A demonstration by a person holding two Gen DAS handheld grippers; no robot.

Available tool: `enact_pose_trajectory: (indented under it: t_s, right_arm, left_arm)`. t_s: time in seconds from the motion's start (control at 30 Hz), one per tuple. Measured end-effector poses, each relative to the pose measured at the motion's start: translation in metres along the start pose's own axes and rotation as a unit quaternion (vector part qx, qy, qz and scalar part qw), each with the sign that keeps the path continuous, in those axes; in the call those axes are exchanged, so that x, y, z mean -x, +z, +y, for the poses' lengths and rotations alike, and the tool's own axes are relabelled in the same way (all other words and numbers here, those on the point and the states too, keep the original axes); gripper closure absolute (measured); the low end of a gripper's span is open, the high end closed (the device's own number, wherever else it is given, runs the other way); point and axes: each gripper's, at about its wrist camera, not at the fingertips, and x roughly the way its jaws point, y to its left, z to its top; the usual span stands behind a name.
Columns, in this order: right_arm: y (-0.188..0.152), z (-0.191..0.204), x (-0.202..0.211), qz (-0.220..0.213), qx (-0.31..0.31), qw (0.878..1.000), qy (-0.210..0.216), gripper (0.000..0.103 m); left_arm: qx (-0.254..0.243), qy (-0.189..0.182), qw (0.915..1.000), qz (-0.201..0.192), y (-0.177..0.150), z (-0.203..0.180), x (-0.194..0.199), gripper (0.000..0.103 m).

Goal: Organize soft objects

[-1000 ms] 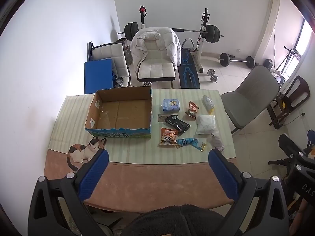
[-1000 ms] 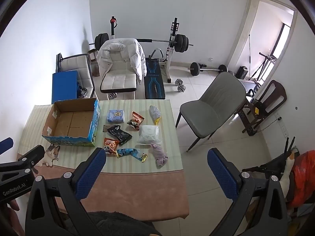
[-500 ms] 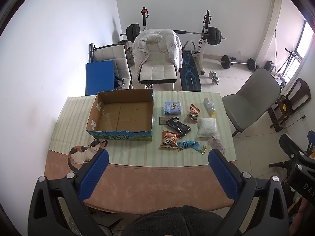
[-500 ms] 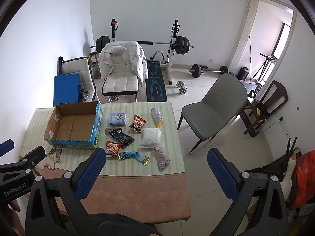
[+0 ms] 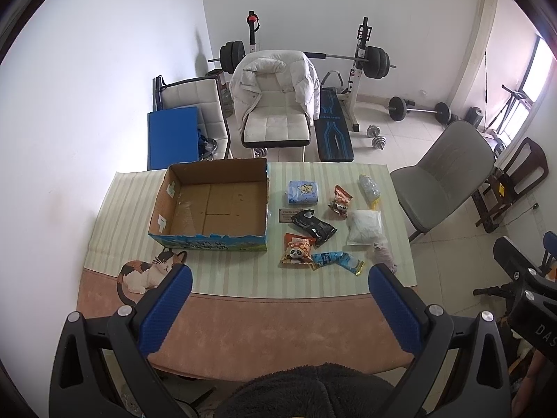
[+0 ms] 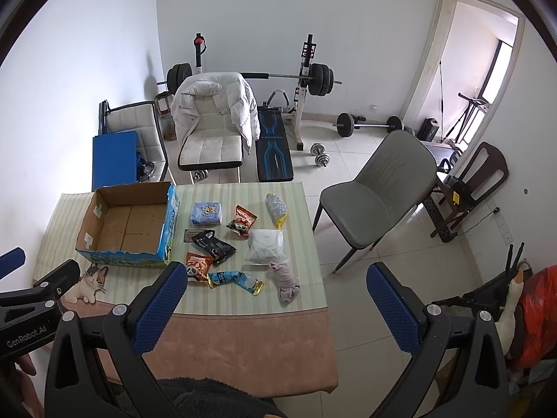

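Left tool (image 5: pixel 278 308): jaws spread wide, nothing between them, held high over the near edge of the bench (image 5: pixel 243 331). Right tool (image 6: pixel 276 308): same, spread wide and empty, hanging past the bench's right corner.

Soft items lie in a loose cluster right of centre in the left wrist view, all on the striped mat (image 5: pixel 229 271), all right of the cardboard box (image 5: pixel 212 205).
- Light blue tissue pack (image 5: pixel 303 193): flat, long axis left–right, just beside the box.
- Black pouch (image 5: pixel 313 226): long axis diagonal, upper left to lower right.
- Orange panda packet (image 5: pixel 297 249): upright in frame, printed face up.
- Blue wrapper (image 5: pixel 337 261): long and thin, running left–right, touching the panda packet's lower right corner.
- Red snack bag (image 5: pixel 340 200): slightly tilted.
- White pillow-like bag (image 5: pixel 363 226): squarish, puffy.
- Clear crinkled bag (image 5: pixel 369 186): long axis up–down in frame, yellow end nearer the camera.
- Pale mauve cloth (image 6: pixel 285 278): crumpled, long axis up–down in frame, at the mat's right edge.

Box: open top, interior bare cardboard.
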Motion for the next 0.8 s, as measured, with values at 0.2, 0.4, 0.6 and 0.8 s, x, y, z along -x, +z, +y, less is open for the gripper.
enact_pose_trajectory:
  t_s: [0.2,0.4,0.6,0.8]
  right_arm:
    - [0.003,0.001,-0.002,0.000,0.001,1.000,0.000,0.000]
    - [0.005,0.003,-0.010,-0.003,0.001,1.000,0.000,0.000]
    - [0.003,0.003,-0.007,-0.003,0.002,1.000,0.002,0.000]
    - [0.001,0.005,-0.005,-0.008,0.002,1.000,-0.001,0.000]
  left_arm:
    - [-0.001,-0.001,1.0000,0.002,0.002,0.000,-0.001,0.000]
    - [0.001,-0.002,1.0000,0.002,0.003,0.000,-0.001,0.000]
    - [0.001,-0.005,1.0000,0.004,0.008,-0.003,-0.002,0.000]
    - [-0.002,-0.007,1.0000,-0.003,0.012,-0.007,0.008,0.000]
